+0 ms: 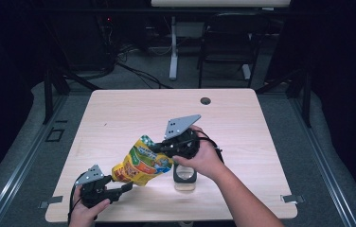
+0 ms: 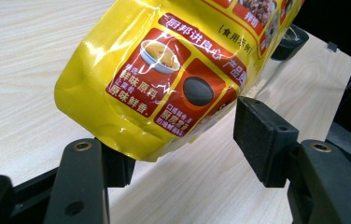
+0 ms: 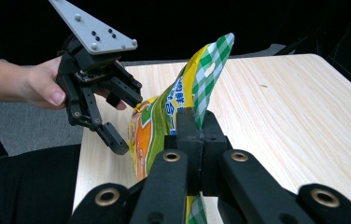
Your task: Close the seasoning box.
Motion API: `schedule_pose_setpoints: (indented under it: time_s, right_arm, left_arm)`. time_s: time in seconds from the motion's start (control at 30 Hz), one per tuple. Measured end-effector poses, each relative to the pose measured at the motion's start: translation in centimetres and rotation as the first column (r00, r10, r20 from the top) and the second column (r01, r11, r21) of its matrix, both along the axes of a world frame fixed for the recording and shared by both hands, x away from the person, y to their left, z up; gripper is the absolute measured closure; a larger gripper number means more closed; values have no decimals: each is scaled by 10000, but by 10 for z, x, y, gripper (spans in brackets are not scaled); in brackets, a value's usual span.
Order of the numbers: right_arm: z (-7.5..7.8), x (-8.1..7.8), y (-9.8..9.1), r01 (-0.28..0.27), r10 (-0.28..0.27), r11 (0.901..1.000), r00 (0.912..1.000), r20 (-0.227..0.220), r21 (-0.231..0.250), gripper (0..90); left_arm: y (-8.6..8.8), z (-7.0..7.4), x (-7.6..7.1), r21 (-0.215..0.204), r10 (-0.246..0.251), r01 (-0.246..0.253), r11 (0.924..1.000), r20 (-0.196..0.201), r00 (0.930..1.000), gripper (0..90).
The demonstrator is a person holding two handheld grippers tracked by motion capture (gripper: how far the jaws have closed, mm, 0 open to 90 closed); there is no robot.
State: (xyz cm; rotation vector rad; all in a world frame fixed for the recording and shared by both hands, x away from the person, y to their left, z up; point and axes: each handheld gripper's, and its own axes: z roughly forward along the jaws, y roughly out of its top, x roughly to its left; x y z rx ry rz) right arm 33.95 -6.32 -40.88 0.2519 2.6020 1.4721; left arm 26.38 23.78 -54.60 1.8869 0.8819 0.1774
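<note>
The right gripper [image 1: 159,147] has its jaws pinched fully together on the green-checked top edge of the yellow seasoning bag [image 1: 141,162], holding it up off the table [image 1: 119,113] so that it hangs slanting down toward the near left. The left gripper [image 1: 128,186] waits at the bag's lower corner with its jaws spread wide; in the left gripper view that corner sits between the pads [image 2: 262,140], resting against the left one and clear of the right, so nothing is clamped there yet. A small clear jar with a dark lid [image 1: 184,177] stands on the table just under the right hand [image 1: 204,158], to the right of the bag. The likely trouble is the single narrow pinch at the top: the glossy film could slide out of it if the bag swings or the left gripper tugs before closing. If the left jaws close too near the corner's tip, they may catch only a fold and slip off. A careless sweep of the right hand could also knock the jar over.
</note>
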Motion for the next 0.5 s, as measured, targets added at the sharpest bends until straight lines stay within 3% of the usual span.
schedule_pose_setpoints:
  time_s: [0.5]
  right_arm:
    - [-18,5,-11,397,-394,9992,9990,-230,96,900]
  left_arm:
    - [0,2,0,204,156,-159,9997,136,9998,425]
